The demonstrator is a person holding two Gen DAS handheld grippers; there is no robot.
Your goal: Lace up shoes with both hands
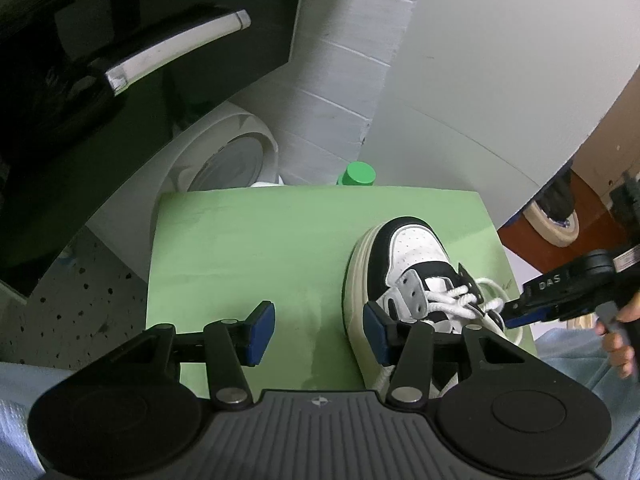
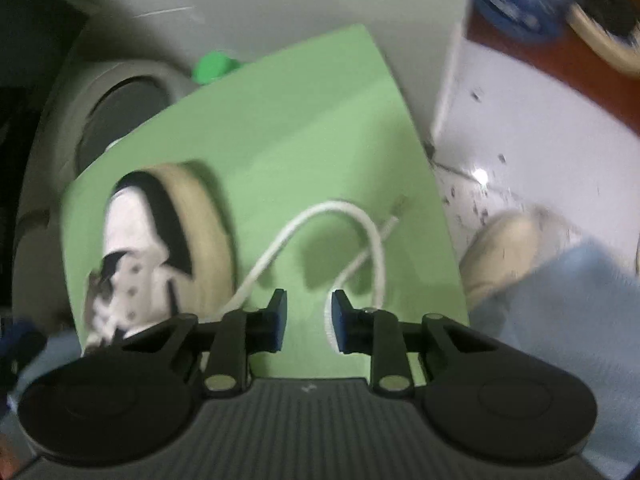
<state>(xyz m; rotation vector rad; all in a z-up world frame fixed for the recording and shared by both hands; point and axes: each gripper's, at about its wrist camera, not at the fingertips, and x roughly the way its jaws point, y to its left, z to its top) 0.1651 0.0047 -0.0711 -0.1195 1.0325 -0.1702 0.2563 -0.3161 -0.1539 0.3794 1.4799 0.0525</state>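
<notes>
item 1, shoe point(image 1: 404, 276): black and white, cream sole, upright on the green counter point(image 1: 248, 248), near its right edge in the left wrist view, toe toward the far edge. eyelet flaps visible; white lace crossed over the tongue.

item 2, lace point(image 2: 320, 220): white cord. in the right wrist view a loose length runs from the shoe's side across the bare counter, arcs up and curves back down toward the near edge, its tip lying flat toward the right edge. view blurred; the exact path at the shoe cannot be told.

item 3, left claw point(image 1: 320, 334): fingers spread, blue pads facing each other, nothing pinched. one pad stands over bare counter, the other is at the shoe's sole; contact cannot be told.

item 4, right claw point(image 2: 308, 320): fingers part way together with a clear gap, nothing pinched. the lace runs just beside the inner face of one pad point(image 2: 338, 320); the other pad is apart from it. in the left wrist view it reaches the shoe's laced area from the right, held by a hand point(image 1: 616, 336).

item 5, green cap point(image 1: 357, 174): just past the counter's far edge.

item 6, white round casing point(image 1: 224, 160): past the far left corner.
</notes>
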